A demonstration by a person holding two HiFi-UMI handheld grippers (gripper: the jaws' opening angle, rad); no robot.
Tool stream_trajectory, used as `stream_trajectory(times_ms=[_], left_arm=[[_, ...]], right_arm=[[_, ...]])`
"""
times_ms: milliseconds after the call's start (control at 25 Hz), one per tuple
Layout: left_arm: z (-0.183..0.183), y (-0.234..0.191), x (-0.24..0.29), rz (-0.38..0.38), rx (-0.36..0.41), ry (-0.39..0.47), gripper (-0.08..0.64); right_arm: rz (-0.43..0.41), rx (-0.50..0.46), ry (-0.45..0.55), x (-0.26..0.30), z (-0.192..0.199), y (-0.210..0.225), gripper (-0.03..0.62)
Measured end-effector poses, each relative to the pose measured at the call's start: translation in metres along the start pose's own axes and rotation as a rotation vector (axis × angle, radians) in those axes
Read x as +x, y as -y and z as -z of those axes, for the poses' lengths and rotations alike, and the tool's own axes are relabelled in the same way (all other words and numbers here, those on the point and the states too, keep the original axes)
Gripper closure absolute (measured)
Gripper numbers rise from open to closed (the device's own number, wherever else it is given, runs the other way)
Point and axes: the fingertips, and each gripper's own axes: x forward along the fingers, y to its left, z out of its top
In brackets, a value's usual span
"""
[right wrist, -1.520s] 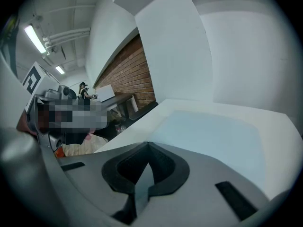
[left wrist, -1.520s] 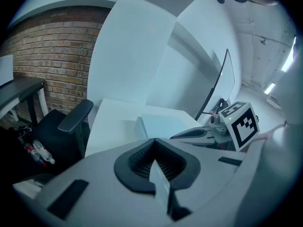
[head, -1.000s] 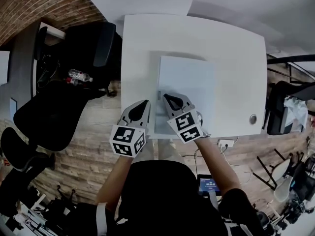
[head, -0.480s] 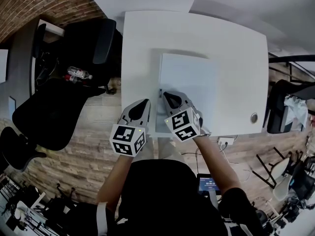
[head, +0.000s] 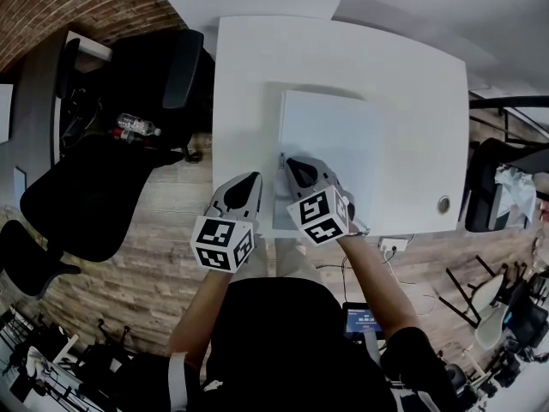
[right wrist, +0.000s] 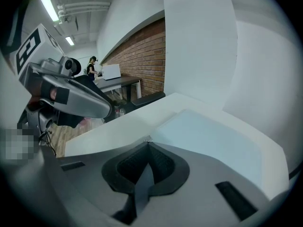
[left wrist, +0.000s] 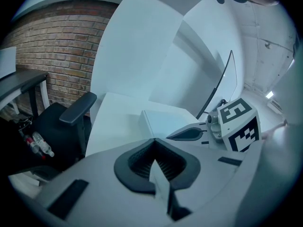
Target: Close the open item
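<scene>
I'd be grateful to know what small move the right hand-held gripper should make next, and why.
Probably the right hand-held gripper should part its jaws slightly and ease forward onto the near-left corner of the flat white item. Its jaws are together and empty, with the tips at that corner; the item lies flat on the table.

left gripper, right gripper, fingers together

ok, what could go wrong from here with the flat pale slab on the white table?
1. The flat pale rectangular slab lies close to the white table's near edge; a tug toward the person might drag it off.
2. The right gripper, jaws together, sits at the slab's left edge gripping nothing, so it may slip.
3. The left gripper, also shut, is left of the slab, not steadying it.
</scene>
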Motion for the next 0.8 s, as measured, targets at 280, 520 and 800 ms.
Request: stream_trajectory(times_ms=[280, 520, 800], left_arm=[[0.001, 0.001, -0.002, 0.008, 0.004, 0.002, 0.551], [-0.006, 0.004, -0.005, 0.015, 0.013, 0.017, 0.551], [-0.016, 0.009, -0.014, 0.026, 0.03, 0.031, 0.551]], right_arm=[[0.009, -0.007, -0.002, -0.001, 0.0, -0.001, 0.555], [0.008, -0.008, -0.011, -0.001, -0.001, -0.002, 0.554], [-0.004, -0.001, -0.038, -0.003, -0.004, -0.003, 0.554]])
